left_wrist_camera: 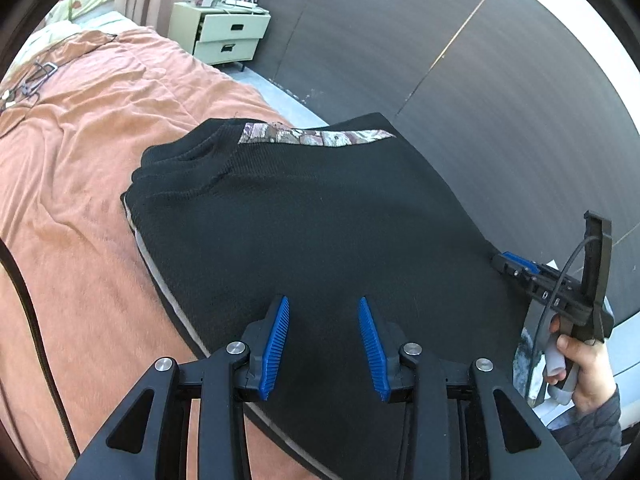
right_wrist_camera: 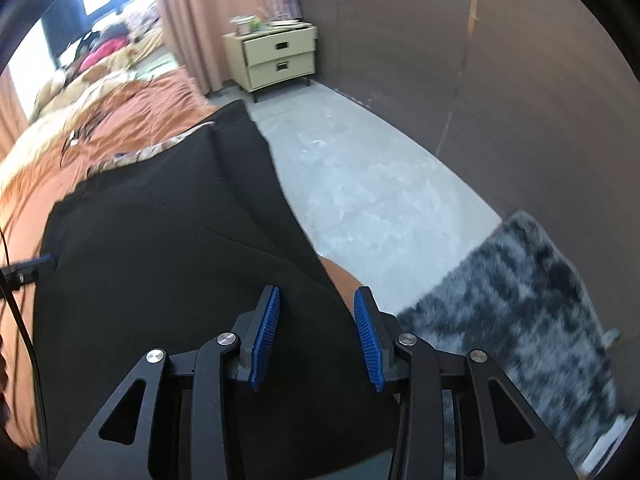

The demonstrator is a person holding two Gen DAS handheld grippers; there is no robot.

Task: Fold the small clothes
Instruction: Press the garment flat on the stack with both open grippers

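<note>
1. The orange-brown bedspread (left_wrist_camera: 80, 168) fills the left of the left wrist view, and the task's thing, a black knit garment with a patterned camouflage band along its far edge (left_wrist_camera: 312, 208), lies spread on it in the centre of the frame, its right side reaching the bed's edge above the grey floor (right_wrist_camera: 380, 184)
2. You look to be between folds: the garment lies flat and broad, with a pale lining showing along its left edge, so I judge more folding is needed
3. Your left gripper (left_wrist_camera: 324, 340) hangs over the near hem with its blue pads apart and nothing pinched
4. Your right gripper (right_wrist_camera: 316, 332) stands likewise parted over the garment's right edge at lower centre, empty
5. Next, lower each gripper to an edge, pinch a single fold line, and carry it across evenly without dragging the cloth off the bed
</note>
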